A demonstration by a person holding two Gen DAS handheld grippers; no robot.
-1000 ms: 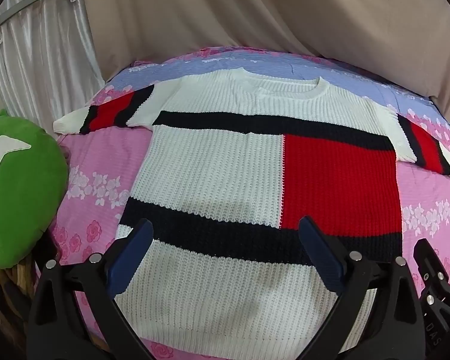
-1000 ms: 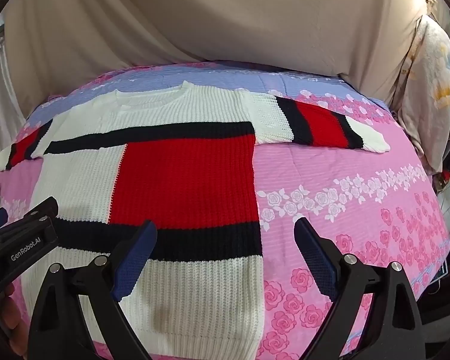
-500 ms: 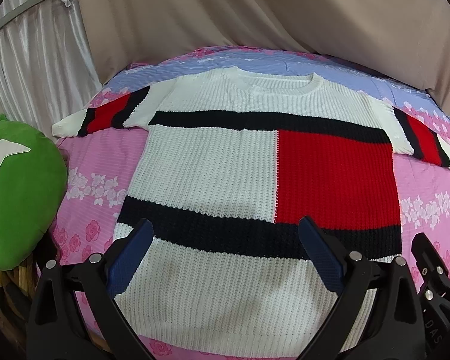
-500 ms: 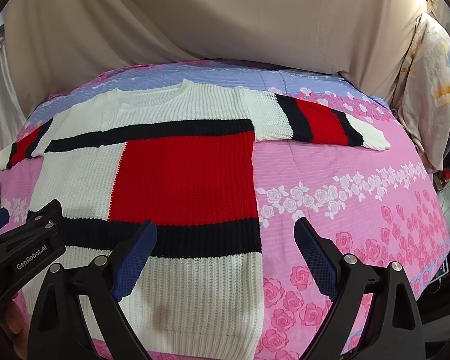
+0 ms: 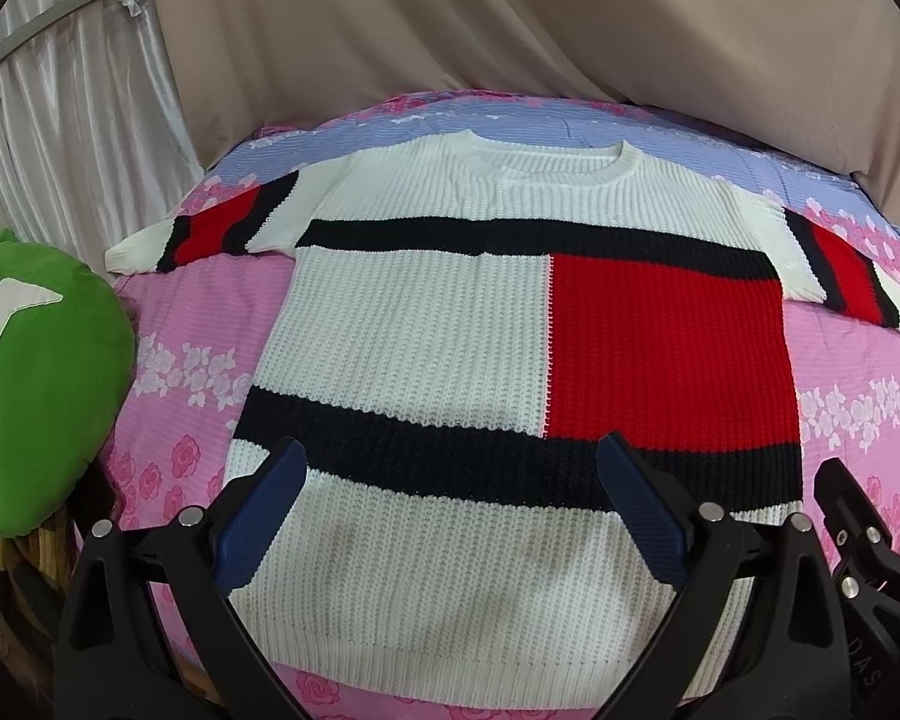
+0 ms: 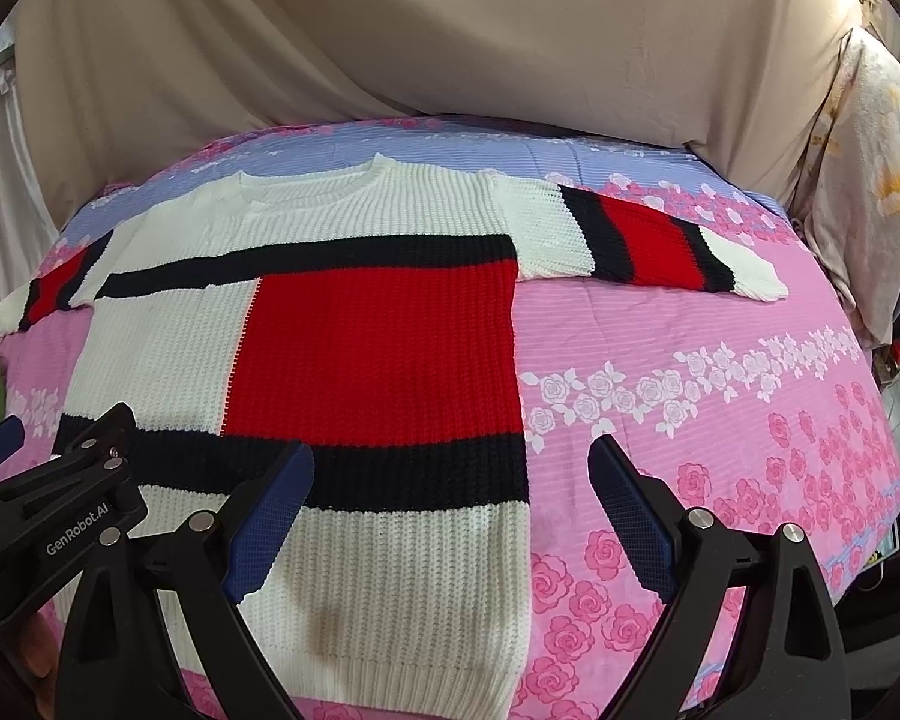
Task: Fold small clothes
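Both grippers are spread wide with nothing in them: left gripper hangs over the sweater's lower hem, right gripper over its bottom right corner. That knit sweater lies flat, face up, sleeves out, on the pink floral bedsheet. Green cushion sits off to the left.

The sweater lies flat on the bed, a cushion to its left.
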